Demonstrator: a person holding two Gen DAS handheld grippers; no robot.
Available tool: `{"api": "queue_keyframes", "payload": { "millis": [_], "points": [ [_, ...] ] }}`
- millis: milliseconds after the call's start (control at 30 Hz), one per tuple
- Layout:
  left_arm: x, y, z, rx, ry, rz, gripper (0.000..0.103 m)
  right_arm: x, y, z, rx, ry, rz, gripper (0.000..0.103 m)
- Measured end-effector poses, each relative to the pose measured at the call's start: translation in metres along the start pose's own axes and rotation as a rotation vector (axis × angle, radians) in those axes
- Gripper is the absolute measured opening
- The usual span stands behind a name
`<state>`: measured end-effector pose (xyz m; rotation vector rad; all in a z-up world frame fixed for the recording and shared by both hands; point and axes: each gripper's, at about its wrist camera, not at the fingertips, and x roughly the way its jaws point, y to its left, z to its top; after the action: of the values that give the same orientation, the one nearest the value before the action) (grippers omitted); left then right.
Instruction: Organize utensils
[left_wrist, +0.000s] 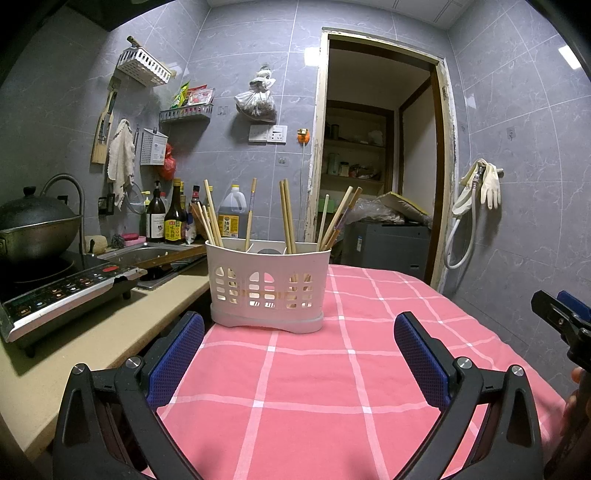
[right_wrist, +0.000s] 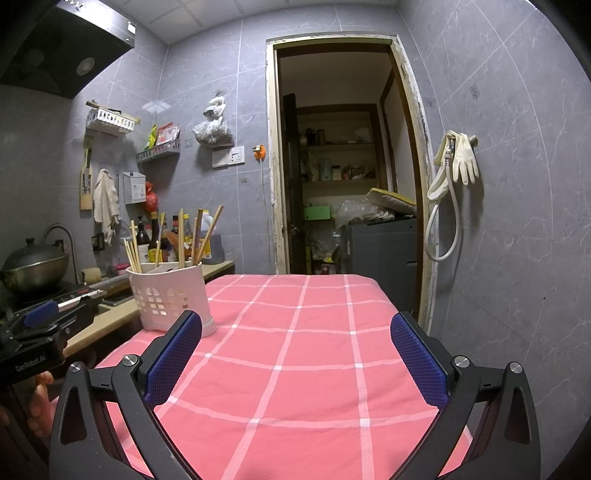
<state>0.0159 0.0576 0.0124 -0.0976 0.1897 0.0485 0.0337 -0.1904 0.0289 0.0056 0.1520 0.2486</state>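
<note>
Chopsticks: wooden chopsticks (left_wrist: 286, 216) upright in white slotted plastic holder (left_wrist: 267, 282), frame centre, on pink checked surface (left_wrist: 314, 369).
Left gripper (left_wrist: 299, 332): fingers apart, empty.
Right gripper (right_wrist: 295, 332): fingers apart, empty.

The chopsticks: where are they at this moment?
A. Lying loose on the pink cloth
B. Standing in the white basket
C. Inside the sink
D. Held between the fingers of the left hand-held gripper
B. The chopsticks stand upright in the white basket, which sits on the pink cloth; the left hand-held gripper is open and holds nothing.
</note>
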Motion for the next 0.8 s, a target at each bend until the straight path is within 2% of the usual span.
{"api": "queue_keyframes", "payload": {
  "millis": [800],
  "points": [
    [0.0011, -0.0010, -0.0015, -0.005, 0.001, 0.007, 0.101, 0.0004, 0.0004, 0.0001, 0.001, 0.001, 0.000, 0.103]
  ]
}}
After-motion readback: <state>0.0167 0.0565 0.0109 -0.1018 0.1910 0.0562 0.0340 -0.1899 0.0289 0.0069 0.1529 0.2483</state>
